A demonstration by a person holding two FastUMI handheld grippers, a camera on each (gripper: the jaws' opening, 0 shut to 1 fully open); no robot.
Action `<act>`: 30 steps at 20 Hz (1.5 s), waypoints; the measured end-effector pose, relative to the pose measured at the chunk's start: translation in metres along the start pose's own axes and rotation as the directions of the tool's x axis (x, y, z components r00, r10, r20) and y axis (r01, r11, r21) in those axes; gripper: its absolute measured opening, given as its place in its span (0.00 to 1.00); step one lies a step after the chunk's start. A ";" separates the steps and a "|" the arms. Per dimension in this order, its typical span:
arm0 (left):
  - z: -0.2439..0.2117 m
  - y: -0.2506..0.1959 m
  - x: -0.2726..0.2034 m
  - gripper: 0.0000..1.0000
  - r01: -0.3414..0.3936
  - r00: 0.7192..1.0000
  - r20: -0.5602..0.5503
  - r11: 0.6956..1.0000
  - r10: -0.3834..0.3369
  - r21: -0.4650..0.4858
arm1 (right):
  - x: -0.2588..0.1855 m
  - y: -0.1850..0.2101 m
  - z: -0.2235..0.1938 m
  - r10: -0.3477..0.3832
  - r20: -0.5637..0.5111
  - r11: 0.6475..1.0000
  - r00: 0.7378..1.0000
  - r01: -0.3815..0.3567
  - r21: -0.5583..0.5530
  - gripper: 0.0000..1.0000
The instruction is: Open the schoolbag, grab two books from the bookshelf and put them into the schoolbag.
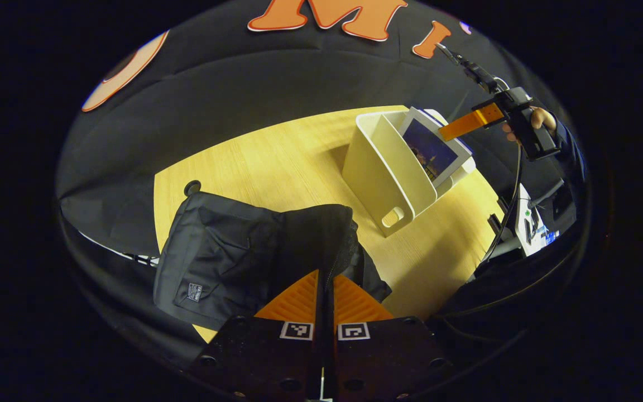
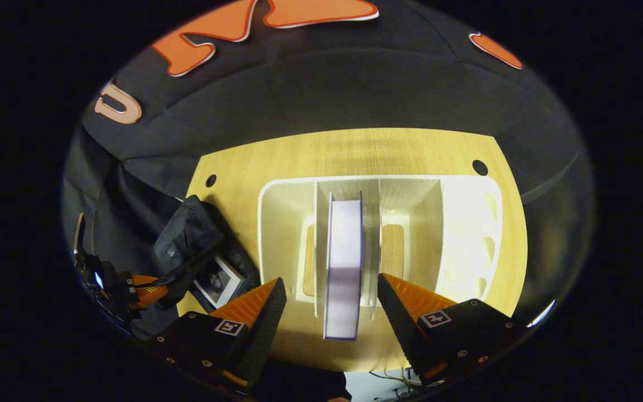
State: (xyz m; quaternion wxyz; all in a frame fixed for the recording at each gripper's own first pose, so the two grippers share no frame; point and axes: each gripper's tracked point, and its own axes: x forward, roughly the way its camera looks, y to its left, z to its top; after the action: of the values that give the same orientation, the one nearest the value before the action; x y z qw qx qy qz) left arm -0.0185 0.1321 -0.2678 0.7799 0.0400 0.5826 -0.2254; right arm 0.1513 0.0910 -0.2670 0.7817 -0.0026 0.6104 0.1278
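Note:
The black schoolbag (image 1: 226,257) lies on the wooden table at the near left. My left gripper (image 1: 326,274) is shut on its zippered edge and holds the fabric up. In the right gripper view the schoolbag (image 2: 190,240) gapes at the left, a book with a pale picture cover (image 2: 218,282) lies inside it, and the left gripper (image 2: 143,291) pinches its rim. The white bookshelf (image 2: 466,223) stands straight below. One upright book (image 2: 344,245) sits in its middle slot, between the open fingers of my right gripper (image 2: 331,282), untouched. The left gripper view has the bookshelf (image 1: 380,173), the book (image 1: 430,151) and the right gripper (image 1: 466,124) over it.
The wooden table (image 1: 277,162) has round cable holes near its corners and ends close behind the bag. A hand (image 1: 539,120) holds the right gripper. White equipment and cables (image 1: 531,223) sit off the table's right edge. The bookshelf's other slots hold nothing.

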 end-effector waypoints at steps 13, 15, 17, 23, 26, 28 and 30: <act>0.005 0.001 0.001 0.02 -0.018 1.000 -0.010 1.000 0.018 0.012 | 0.041 -0.022 -0.003 -0.131 -0.121 0.991 0.984 0.131 -0.006 0.39; 0.006 0.001 0.000 0.02 -0.014 1.000 -0.007 1.000 0.014 0.016 | 0.031 -0.024 0.000 -0.133 -0.105 0.991 0.986 0.134 0.007 0.39; 0.005 0.001 0.001 0.02 -0.011 1.000 -0.005 1.000 0.011 0.015 | 0.017 -0.022 0.003 -0.126 -0.082 0.992 0.989 0.128 0.019 0.38; 0.004 0.002 -0.001 0.02 0.013 1.000 0.007 0.999 -0.013 0.036 | -0.061 -0.007 0.013 -0.098 0.050 0.994 0.994 0.096 0.043 0.37; 0.003 0.004 -0.002 0.02 0.028 0.999 0.017 0.999 -0.029 0.041 | -0.101 0.002 0.013 -0.087 0.122 0.995 0.989 0.080 0.065 0.37; 0.003 0.005 -0.003 0.02 0.035 0.999 0.019 0.998 -0.036 0.050 | -0.123 0.009 0.009 -0.071 0.164 0.995 0.984 0.057 0.087 0.37; 0.005 0.008 -0.005 0.02 0.037 0.999 0.022 0.997 -0.038 0.065 | -0.138 0.015 0.001 -0.062 0.195 0.994 0.979 0.043 0.100 0.37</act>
State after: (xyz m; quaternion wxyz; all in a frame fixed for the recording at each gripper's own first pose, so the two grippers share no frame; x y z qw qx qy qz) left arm -0.0121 0.1390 -0.2635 0.7805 0.0514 0.5666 -0.2591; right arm 0.1184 0.0788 -0.1328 0.8408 0.0311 0.5349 0.0776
